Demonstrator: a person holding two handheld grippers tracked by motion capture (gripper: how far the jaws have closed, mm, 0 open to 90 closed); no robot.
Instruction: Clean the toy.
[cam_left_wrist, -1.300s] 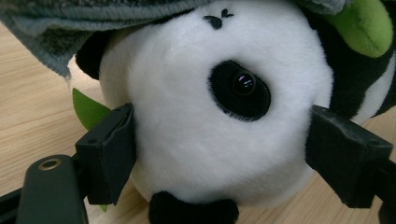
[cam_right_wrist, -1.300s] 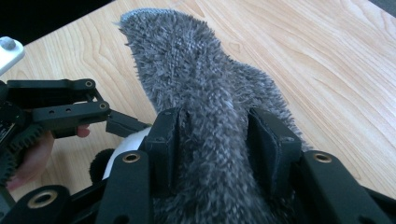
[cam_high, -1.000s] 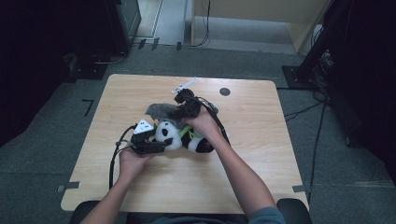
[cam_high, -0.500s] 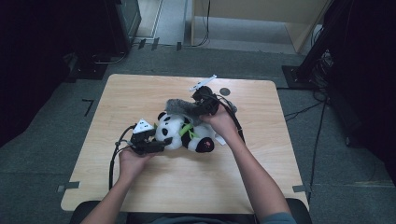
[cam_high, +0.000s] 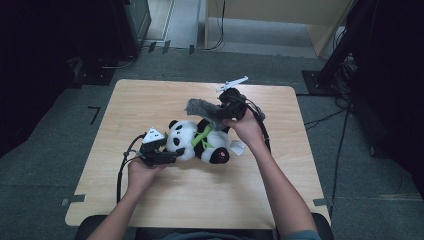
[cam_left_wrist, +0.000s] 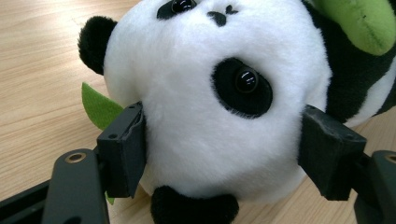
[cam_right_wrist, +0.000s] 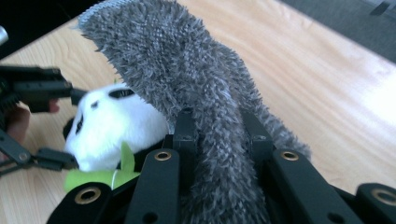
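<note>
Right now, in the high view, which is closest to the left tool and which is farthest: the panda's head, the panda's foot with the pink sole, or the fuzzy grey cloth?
1. Panda's head: clamped in the left tool, on the table's left.
2. Pink-soled foot: the panda's other end, to the right.
3. Grey cloth: farthest, raised beyond the panda, pinched in the right tool.

The plush panda (cam_left_wrist: 219, 107) is white across the face and belly, with black ears, black patches around glossy black eyes, a small black nose mark, and black limbs; a bright green felt leaf (cam_left_wrist: 98, 105) lies at its cheek and a green band (cam_high: 201, 137) crosses its chest, and one foot sole shows a pink spot. The shaggy cloth (cam_right_wrist: 187, 79) is mottled grey, dark and pale fibres mixed, with a lighter woven edge. Both hand-held grippers have matte black jaws with brass-coloured rivets. The counter (cam_high: 150, 100) is pale wood with fine straight grain. The floor is dull grey.
</note>
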